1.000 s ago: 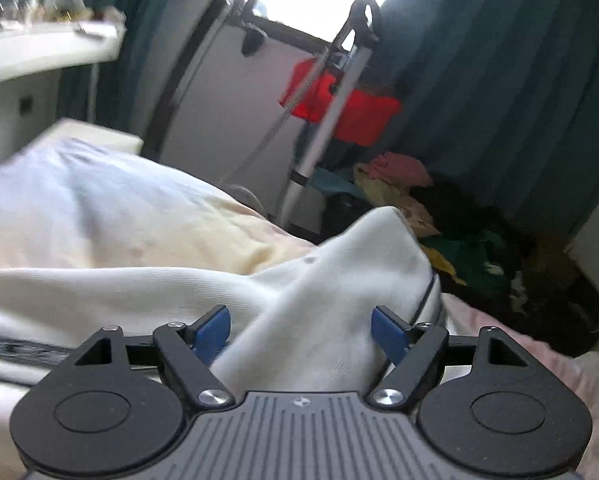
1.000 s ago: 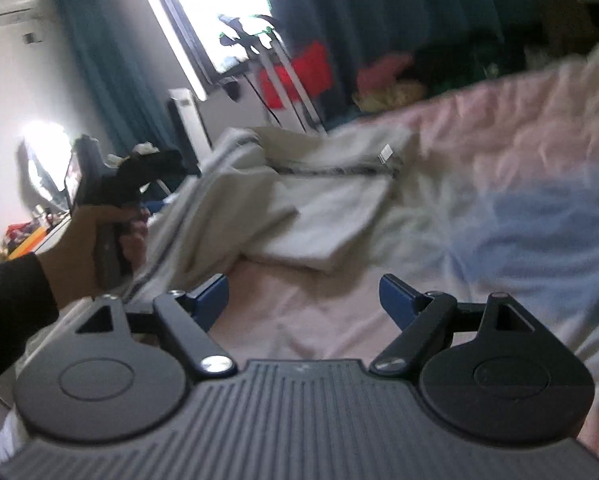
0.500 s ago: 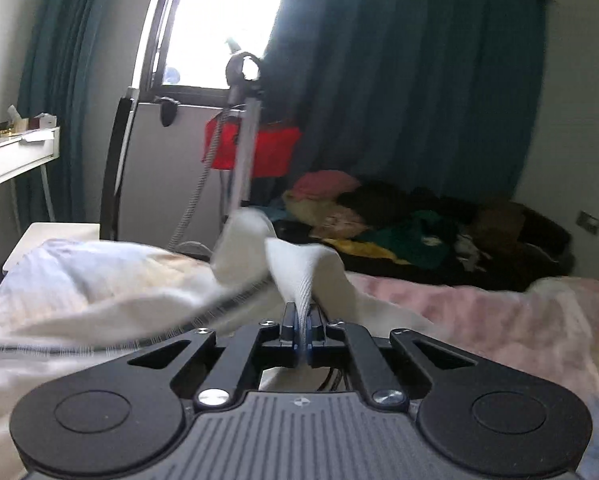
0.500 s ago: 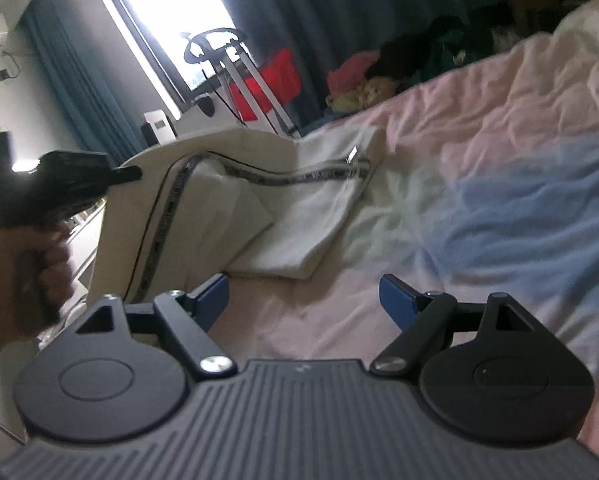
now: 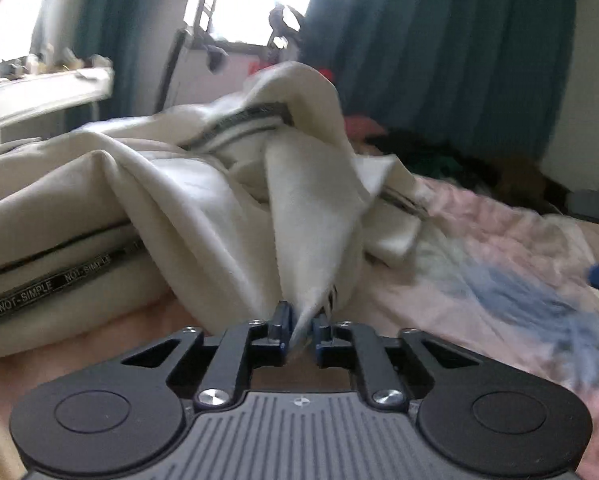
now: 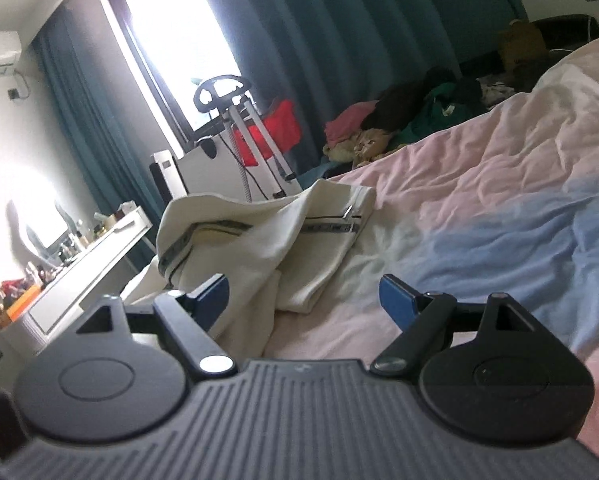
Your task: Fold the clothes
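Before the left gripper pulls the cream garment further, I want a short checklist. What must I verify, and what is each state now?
1. The left gripper has pinched a corner of the cream garment with the black lettered stripe: ok, the cloth sits between the nearly closed blue pads.
2. How deep the pinch is: cannot tell, only a thin edge shows.
3. The right gripper is free to help: ok, its jaws stand wide apart with nothing between them.
4. The garment lies flat for folding: not ok, it is bunched and tented.
5. The pink and blue bedsheet beside the garment has room: ok.
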{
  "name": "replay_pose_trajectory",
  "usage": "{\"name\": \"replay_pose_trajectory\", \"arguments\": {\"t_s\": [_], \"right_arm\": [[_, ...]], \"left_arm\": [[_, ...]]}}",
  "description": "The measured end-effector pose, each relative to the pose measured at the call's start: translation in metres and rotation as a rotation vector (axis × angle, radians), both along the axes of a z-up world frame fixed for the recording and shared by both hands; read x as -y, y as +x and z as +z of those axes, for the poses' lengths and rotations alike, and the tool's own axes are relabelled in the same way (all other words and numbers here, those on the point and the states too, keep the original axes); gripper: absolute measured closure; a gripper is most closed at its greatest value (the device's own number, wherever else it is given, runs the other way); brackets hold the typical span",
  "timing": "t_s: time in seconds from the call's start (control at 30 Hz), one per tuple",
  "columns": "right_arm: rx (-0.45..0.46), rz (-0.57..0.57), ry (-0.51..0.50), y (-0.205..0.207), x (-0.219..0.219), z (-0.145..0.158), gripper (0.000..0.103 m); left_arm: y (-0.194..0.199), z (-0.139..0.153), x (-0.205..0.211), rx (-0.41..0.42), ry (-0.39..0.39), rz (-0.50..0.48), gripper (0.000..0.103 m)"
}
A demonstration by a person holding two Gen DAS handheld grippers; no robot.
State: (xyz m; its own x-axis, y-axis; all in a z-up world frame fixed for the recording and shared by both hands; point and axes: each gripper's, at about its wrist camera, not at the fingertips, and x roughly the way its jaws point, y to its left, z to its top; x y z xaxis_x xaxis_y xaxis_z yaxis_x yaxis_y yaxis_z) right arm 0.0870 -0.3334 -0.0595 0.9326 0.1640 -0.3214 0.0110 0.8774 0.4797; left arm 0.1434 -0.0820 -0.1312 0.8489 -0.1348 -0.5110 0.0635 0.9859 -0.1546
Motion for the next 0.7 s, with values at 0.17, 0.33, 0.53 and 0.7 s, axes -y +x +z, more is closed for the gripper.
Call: {"name": "replay_pose_trajectory", "arguments": {"t_s": [0.17,0.33,0.53,0.7], "right_arm": [[-0.009,-0.015,0.016,-0.003,0.006,-0.002,0.019],[-0.027,0.005,0.008,0.001,0.002,-0.004,0.019],[-0.044,0.03,0.012,0.004,-0.002,-0.008,0.019],[-0.036,0.016,0.035,0.005,0.005,-0.004,0.019]], "left_arm": [[0.012,-0.023,0.018,0.039,0.062,0.066,0.027],[0.016,-0.038,0.059,0.011,0.325,0.089,0.0],[0.007,-0.029,0.065,-0.041,0.294,0.111,0.0],[-0.015,-0.025,0.08,-0.096,0.195,0.163,0.0]]}}
